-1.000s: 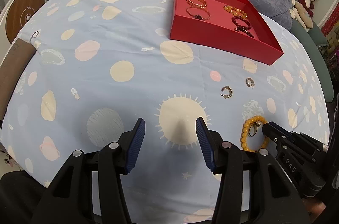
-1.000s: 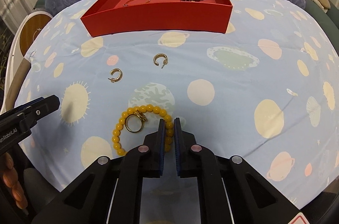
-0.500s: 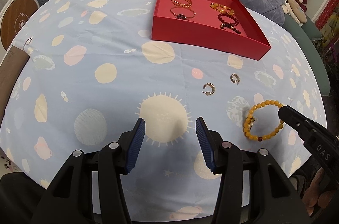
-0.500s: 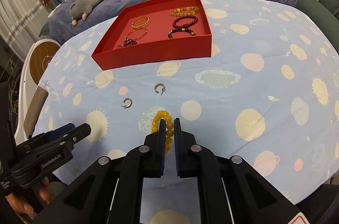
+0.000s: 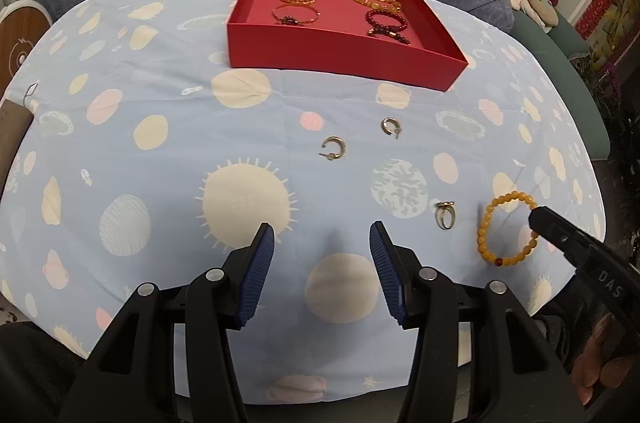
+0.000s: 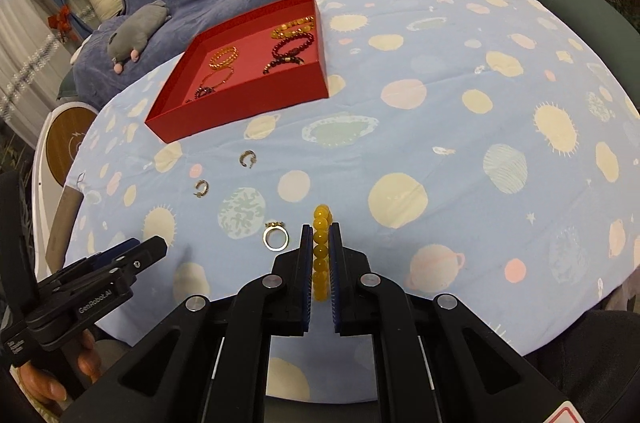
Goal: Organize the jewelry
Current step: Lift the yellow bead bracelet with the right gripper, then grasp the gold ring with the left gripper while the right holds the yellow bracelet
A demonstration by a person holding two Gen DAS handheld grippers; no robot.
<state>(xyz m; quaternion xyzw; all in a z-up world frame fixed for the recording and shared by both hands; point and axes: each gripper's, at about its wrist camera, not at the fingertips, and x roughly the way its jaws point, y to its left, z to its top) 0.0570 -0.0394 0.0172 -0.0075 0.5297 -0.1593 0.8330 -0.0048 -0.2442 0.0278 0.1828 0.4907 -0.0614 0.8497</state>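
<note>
Two grippers in play and only one is doing anything: your right gripper [image 6: 320, 263] has its fingers pinched in on the yellow bead bracelet [image 5: 507, 229], which hangs off the cloth as a loop, seen edge-on between the pads in the right wrist view. Your left gripper [image 5: 322, 271] is wide open over the tablecloth [image 5: 160, 183] with nothing in it. That bracelet looks like smooth round beads on a cord, so my guess is it's light but floppy and a bit slick; it'll swing and could roll out of the pads if you jerk it, so keep the pinch across a bead or two and move easy. Just beyond your tips the gold ring [image 6: 275, 236] sits flat on the cloth, near the held loop but apart from it. It's tiny, hard and thin, so probably best nipped across the band with the very tips. Further out are two small hoop earrings [image 5: 334, 148] [image 5: 390, 126], well apart from each other; same deal, and the posts look easy to bend. At the far end is the red tray [image 5: 344, 53], already holding four bracelets in two columns, with bare floor toward its front wall, which looks like the natural spot to lower the yellow one.
</note>
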